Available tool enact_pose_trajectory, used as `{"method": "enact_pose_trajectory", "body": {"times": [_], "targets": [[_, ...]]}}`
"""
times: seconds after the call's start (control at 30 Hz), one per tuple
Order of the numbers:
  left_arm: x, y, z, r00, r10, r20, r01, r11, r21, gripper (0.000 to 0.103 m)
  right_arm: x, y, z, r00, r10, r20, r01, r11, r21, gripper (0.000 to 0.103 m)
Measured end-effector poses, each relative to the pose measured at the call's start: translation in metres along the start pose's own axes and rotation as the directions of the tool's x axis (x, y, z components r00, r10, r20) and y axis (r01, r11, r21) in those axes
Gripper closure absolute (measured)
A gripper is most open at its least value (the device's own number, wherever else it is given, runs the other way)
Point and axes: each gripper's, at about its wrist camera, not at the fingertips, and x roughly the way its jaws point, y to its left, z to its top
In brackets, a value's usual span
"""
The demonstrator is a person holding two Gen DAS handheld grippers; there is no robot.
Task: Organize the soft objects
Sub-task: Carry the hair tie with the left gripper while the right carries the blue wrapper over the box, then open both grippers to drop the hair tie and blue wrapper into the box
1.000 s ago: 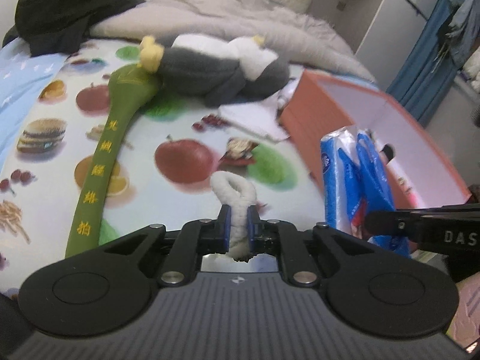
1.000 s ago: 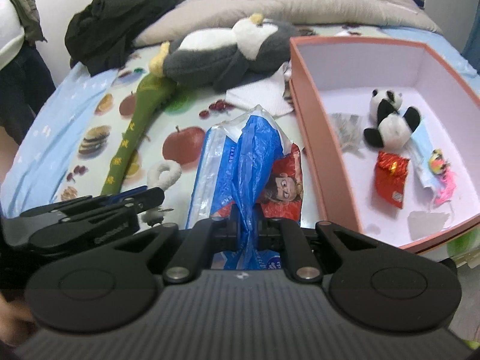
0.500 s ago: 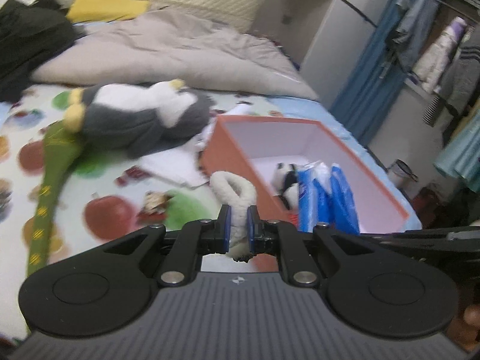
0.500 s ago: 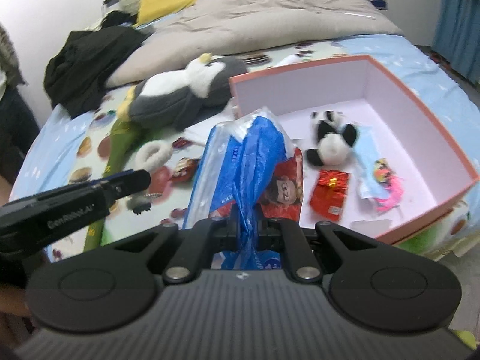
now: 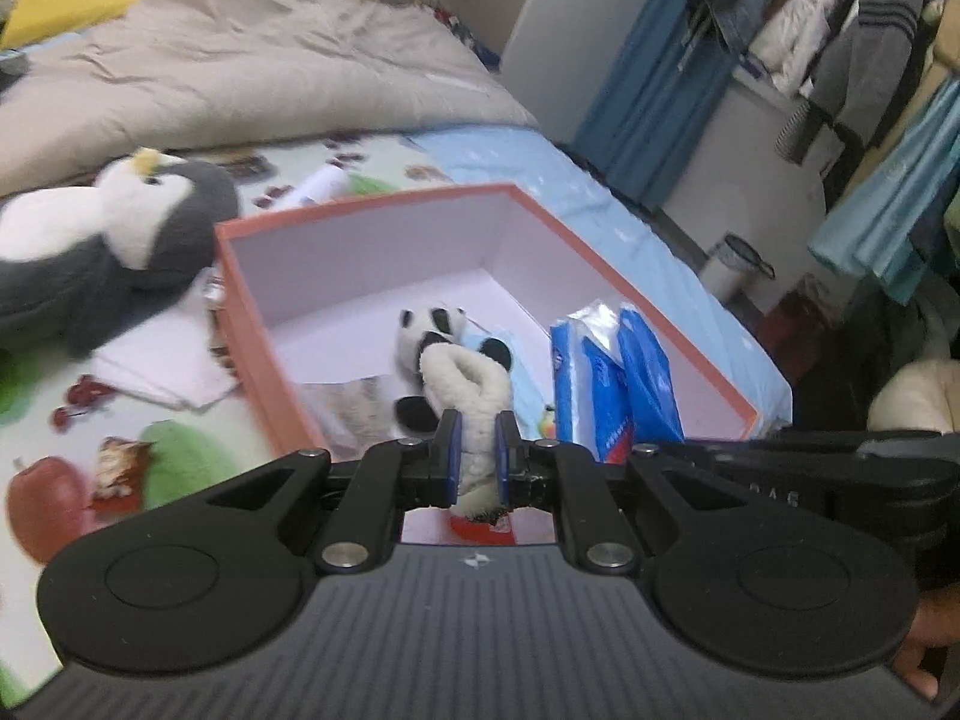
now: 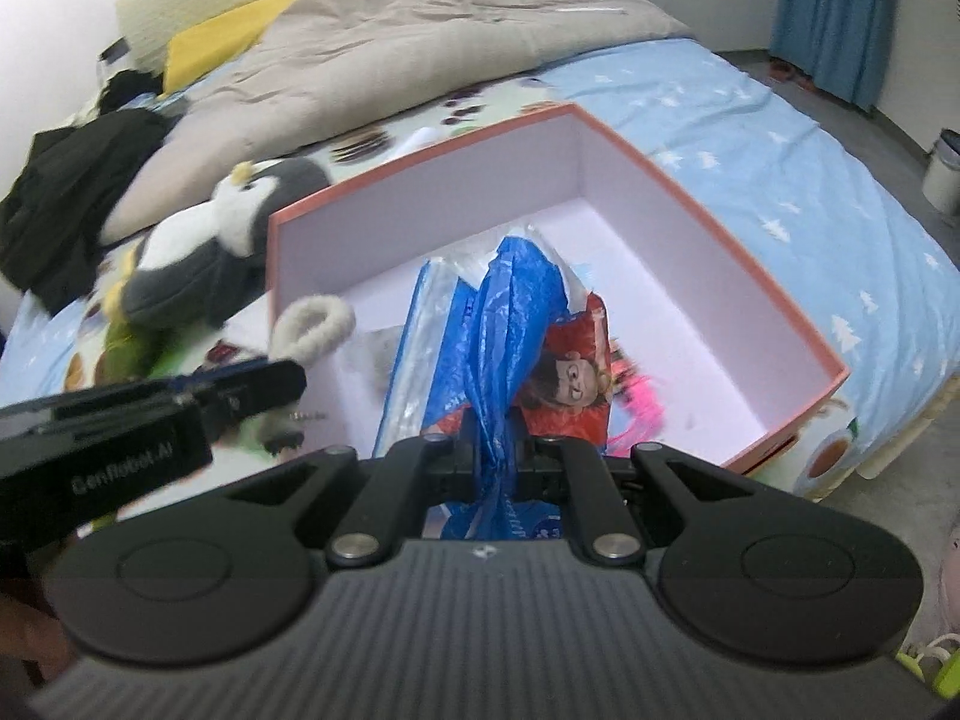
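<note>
Fluffy fleece loop (image 5: 465,387), crinkly glossy plastic bag (image 6: 510,324), matt cardboard box (image 6: 708,192).

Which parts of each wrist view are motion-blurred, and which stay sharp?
Left wrist: left gripper and the fluffy white loop it clamps are sharp; penguin plush and bedsheet smeared. Right wrist: right gripper and blue plastic bag crisp; penguin plush and box edges softened; fisheye curvature bends both.

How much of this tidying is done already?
Partly. A panda toy already lies in the pink box. The left gripper holds a fluffy white loop and the right gripper a blue plastic pack over it. The penguin plush remains outside.
</note>
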Motion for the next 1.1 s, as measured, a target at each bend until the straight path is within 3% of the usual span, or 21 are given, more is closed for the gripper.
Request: {"method": "enact_pose_trajectory", "body": {"times": [0.37, 0.6, 0.73, 0.8, 0.83, 0.87, 1.1], "targets": [[0.1, 0.001, 0.033, 0.992, -0.01, -0.122, 0.009, 1.0, -0.009, 0.089, 0.064, -0.051, 0.037, 0.997, -0.044, -0.059, 0.047, 0.998, 0.045, 0.091], [0.14, 0.007, 0.04, 0.984, 0.01, -0.178, -0.013, 1.0, -0.017, 0.089, 0.1, -0.069, 0.044, 0.993, -0.038, -0.109, 0.047, 0.996, 0.081, 0.09], [0.144, 0.009, 0.039, 0.982, 0.019, -0.188, -0.022, 1.0, -0.016, 0.086, 0.109, -0.073, 0.044, 0.991, -0.034, -0.133, 0.047, 0.994, 0.099, 0.085], [0.143, 0.009, 0.039, 0.981, 0.021, -0.195, -0.025, 1.0, -0.017, 0.071, 0.11, -0.072, 0.043, 0.989, -0.035, -0.146, 0.049, 0.994, 0.099, 0.073], [0.142, 0.009, 0.039, 0.981, 0.021, -0.193, -0.024, 1.0, -0.017, 0.066, 0.108, -0.071, 0.043, 0.989, -0.037, -0.144, 0.052, 0.994, 0.1, 0.062], [0.138, 0.009, 0.038, 0.982, 0.021, -0.189, -0.024, 1.0, -0.018, 0.065, 0.107, -0.07, 0.043, 0.99, -0.039, -0.138, 0.053, 0.993, 0.101, 0.059], [0.101, 0.006, 0.033, 0.99, 0.028, -0.14, -0.03, 0.999, -0.014, 0.065, 0.077, -0.061, 0.034, 0.996, -0.029, -0.087, 0.038, 0.995, 0.093, 0.059]]}}
